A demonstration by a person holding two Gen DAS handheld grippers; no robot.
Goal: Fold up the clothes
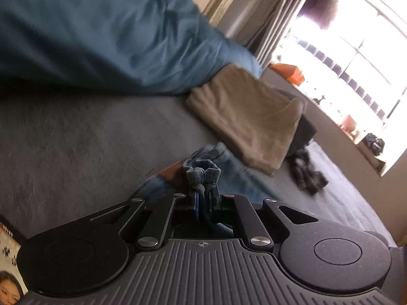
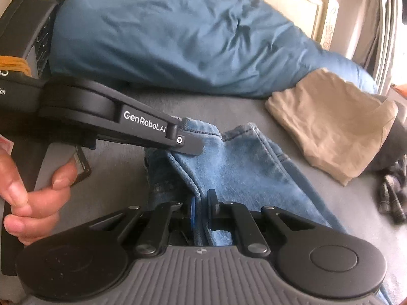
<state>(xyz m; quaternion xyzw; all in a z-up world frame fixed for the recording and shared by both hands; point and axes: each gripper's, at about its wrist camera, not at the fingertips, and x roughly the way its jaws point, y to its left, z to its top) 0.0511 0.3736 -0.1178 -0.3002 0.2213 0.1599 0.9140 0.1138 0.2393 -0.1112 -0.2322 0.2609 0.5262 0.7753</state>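
Jeans (image 2: 236,162) lie on the grey bed surface (image 2: 114,172), pinched at two places: the right gripper (image 2: 203,203) clamps a folded denim edge at lower centre of its view, and the left gripper (image 1: 202,178) bites a bunched corner. In the right view, the left gripper reaches in from the left, its handle in a hand (image 2: 30,188), angled downward. The denim's long axis seems to run from lower right to upper left. Beyond, a tan folded garment (image 2: 330,124) lies right, beside a dark garment (image 1: 307,170), under a blue duvet (image 2: 178,33).
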